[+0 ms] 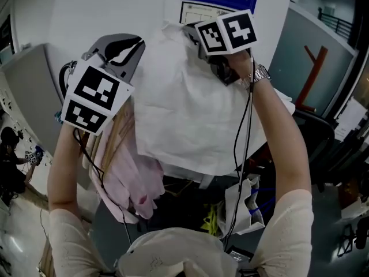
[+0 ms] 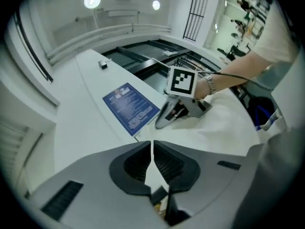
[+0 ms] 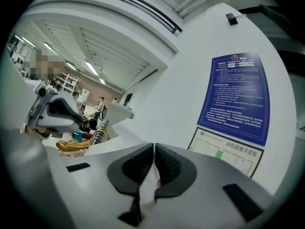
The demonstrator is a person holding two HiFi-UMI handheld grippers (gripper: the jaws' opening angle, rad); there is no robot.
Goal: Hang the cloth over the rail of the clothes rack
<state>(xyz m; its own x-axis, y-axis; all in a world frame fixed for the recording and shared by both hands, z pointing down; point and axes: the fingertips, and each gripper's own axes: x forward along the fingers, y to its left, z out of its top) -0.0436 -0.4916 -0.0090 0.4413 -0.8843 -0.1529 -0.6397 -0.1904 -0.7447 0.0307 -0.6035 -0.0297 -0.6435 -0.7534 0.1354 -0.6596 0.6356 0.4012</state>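
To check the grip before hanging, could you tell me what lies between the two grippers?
The white cloth spans from left gripper to right gripper, both shut on it; head view.

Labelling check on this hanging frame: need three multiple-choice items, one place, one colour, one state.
1. In the head view, the pink garment hangs where from the white cloth? A) lower left B) above C) right
2. The wall poster is: A) red B) blue C) green
3. The left gripper and right gripper are: A) both open B) one open C) both shut on the white cloth
1 A: it shows under the cloth's left edge. 2 B: blue in both gripper views. 3 C: white fabric pinched between each pair of jaws.
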